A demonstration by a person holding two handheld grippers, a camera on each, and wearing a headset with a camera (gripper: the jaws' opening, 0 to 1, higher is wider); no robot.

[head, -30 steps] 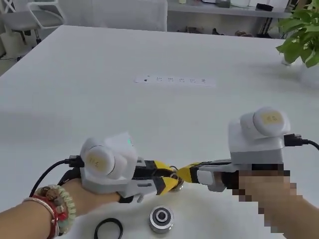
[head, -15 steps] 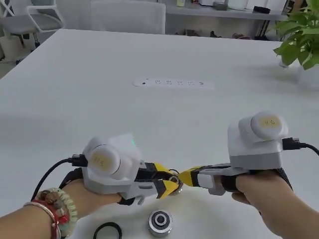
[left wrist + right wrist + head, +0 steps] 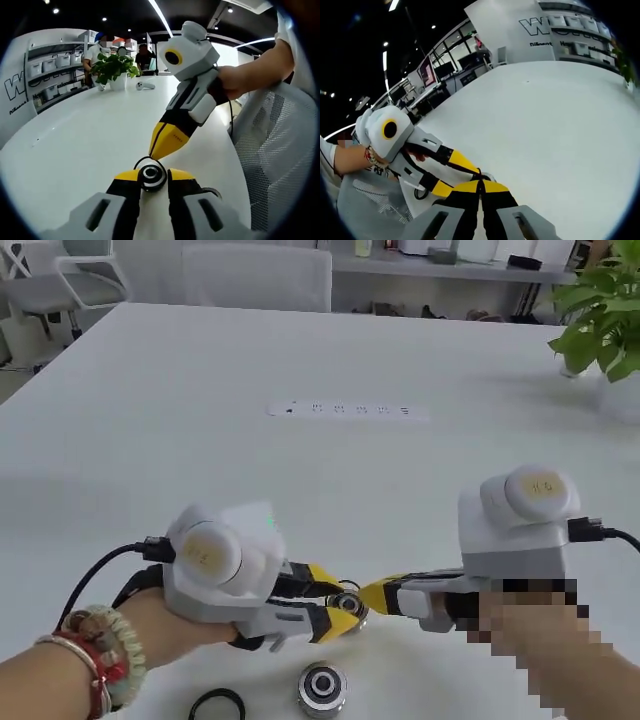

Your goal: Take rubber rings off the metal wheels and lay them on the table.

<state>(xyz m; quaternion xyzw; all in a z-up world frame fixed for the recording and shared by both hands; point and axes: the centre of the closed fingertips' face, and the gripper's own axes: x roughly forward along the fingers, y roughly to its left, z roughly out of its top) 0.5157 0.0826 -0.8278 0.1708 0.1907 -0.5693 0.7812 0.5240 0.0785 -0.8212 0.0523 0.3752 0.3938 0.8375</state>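
My left gripper (image 3: 343, 606) (image 3: 151, 176) is shut on a small metal wheel (image 3: 349, 604) (image 3: 151, 174), held just above the table. A black rubber ring (image 3: 141, 161) sits around that wheel, and part of it is pulled out into a thin loop. My right gripper (image 3: 363, 593) (image 3: 480, 183) comes in from the right, tip to tip with the left one, and is shut on that loop. A second wheel (image 3: 322, 686), bare of rubber, lies on the table near the front edge. One loose rubber ring (image 3: 217, 705) lies to its left.
The white table (image 3: 300, 470) stretches far ahead. A white power strip (image 3: 348, 408) lies at its middle and a green plant (image 3: 603, 315) stands at the far right. A chair (image 3: 255, 275) stands behind the table. Cables trail from both grippers.
Both grippers stay tip to tip at the held wheel. The left one has shifted a little to the right; the view has dropped slightly.
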